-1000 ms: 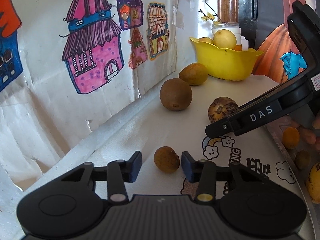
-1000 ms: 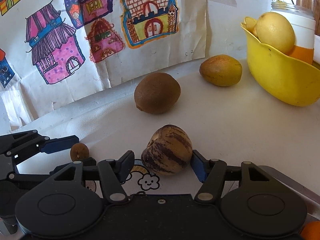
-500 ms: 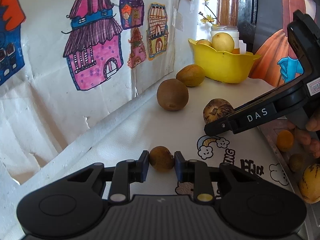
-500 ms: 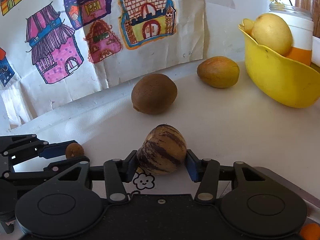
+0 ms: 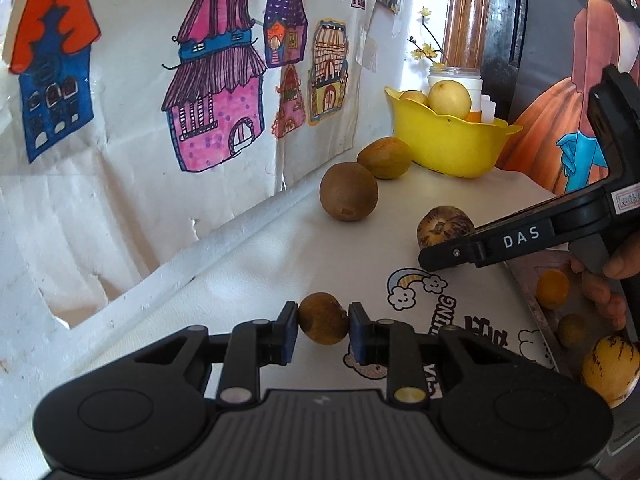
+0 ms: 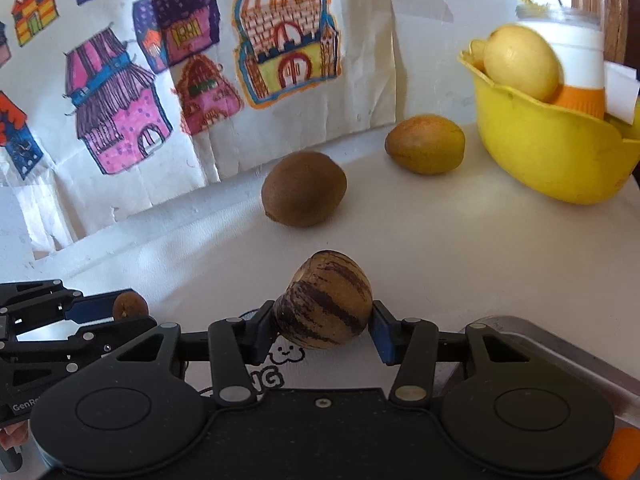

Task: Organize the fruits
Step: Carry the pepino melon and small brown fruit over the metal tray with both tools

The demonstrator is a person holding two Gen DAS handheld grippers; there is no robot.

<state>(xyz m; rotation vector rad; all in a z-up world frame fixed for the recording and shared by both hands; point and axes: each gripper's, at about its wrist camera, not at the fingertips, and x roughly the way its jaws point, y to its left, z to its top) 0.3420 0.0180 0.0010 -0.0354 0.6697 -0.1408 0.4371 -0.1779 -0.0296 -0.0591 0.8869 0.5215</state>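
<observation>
A: Both your claws have just closed! Your left claw (image 5: 323,328) is clamped on the small brown fruit (image 5: 323,319), your right claw (image 6: 323,330) on the striped fruit (image 6: 325,300).

B: So both are secured and ready to lift, well short of the yellow bowl (image 6: 552,152). The striped fruit's long axis runs roughly across your pads, stem dimple up-left, away from the bowl.

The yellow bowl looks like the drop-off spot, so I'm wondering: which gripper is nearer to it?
Right. The right gripper, shut on the striped fruit, sits closer to the yellow bowl; the left gripper, shut on the small brown fruit, is farther back.
</observation>
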